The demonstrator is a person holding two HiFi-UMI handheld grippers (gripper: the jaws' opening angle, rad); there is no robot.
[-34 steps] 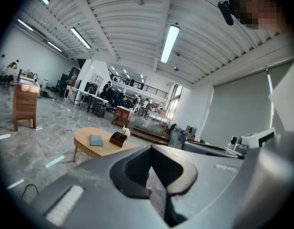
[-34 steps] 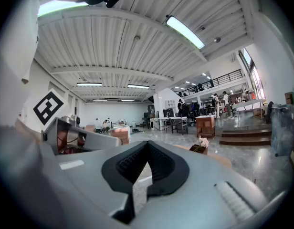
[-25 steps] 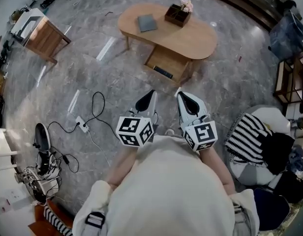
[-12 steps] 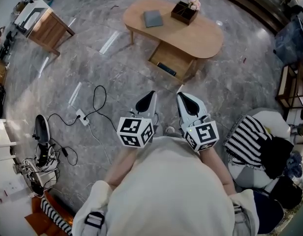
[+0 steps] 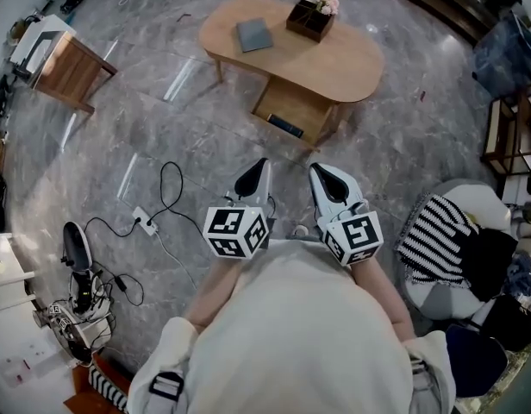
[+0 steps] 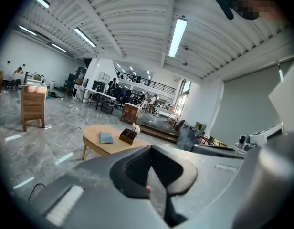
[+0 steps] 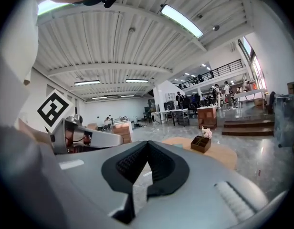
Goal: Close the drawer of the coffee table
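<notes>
Fingers [image 5: 253, 179] of the left gripper [image 5: 263, 163] and right gripper [image 5: 314, 167] are pressed together, empty, while well ahead of them the coffee table [image 5: 334, 63] drawer [image 5: 296, 106] stands open, untouched.

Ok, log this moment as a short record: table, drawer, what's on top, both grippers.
coffee table: oval, wooden, ahead of both grippers
drawer: pulled out on the near side, with a dark flat item inside
tabletop: grey book; dark box with flowers
left gripper: fingers together, empty, well short of the drawer
right gripper: fingers together, empty, well short of the drawer
</notes>
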